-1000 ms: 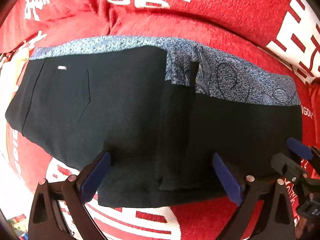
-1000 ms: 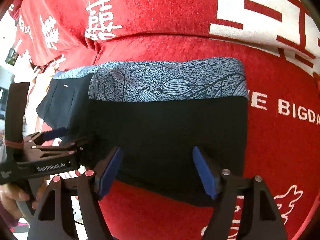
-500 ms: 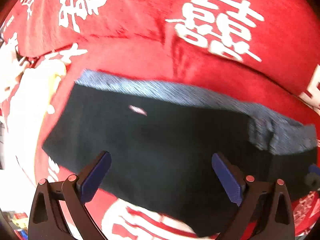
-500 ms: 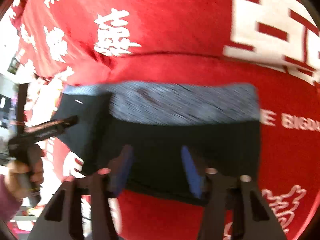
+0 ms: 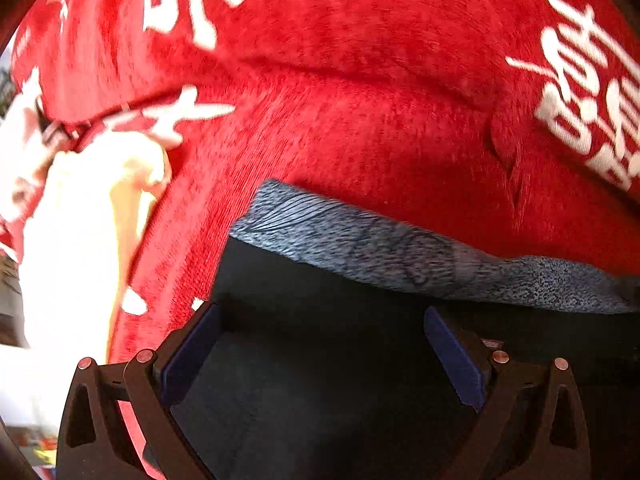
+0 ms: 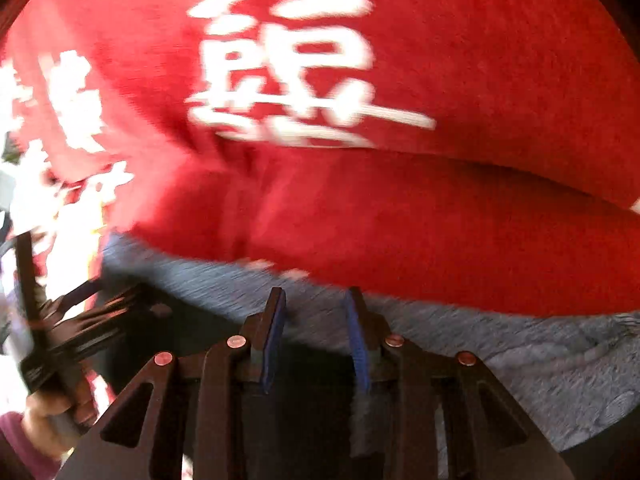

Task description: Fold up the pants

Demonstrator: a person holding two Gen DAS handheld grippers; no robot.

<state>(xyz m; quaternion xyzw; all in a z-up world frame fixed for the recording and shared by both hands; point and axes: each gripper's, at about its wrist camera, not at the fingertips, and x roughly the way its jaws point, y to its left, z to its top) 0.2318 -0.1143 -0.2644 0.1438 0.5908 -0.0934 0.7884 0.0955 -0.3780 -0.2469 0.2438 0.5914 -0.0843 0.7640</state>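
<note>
The black pants (image 5: 320,400) with a grey patterned waistband (image 5: 400,248) lie on a red cover. My left gripper (image 5: 320,344) hangs open just above the black cloth near its left end, with nothing pinched between its blue pads (image 5: 452,360). In the blurred right wrist view my right gripper (image 6: 314,336) has narrow, closing jaws, with the waistband (image 6: 540,344) and dark cloth caught between them. The band's right part rises towards the camera. The left gripper (image 6: 92,312) shows at the left there, held by a hand (image 6: 44,416).
A red plush cover (image 5: 380,120) with white characters (image 6: 288,64) spreads under and behind the pants, with a fold line across it. A pale cream cloth (image 5: 80,240) lies past the cover's left edge.
Both grippers have swept left and sunk closer to the pants. The right jaws went from wide to narrow around the waistband edge. The left jaws stayed wide.
</note>
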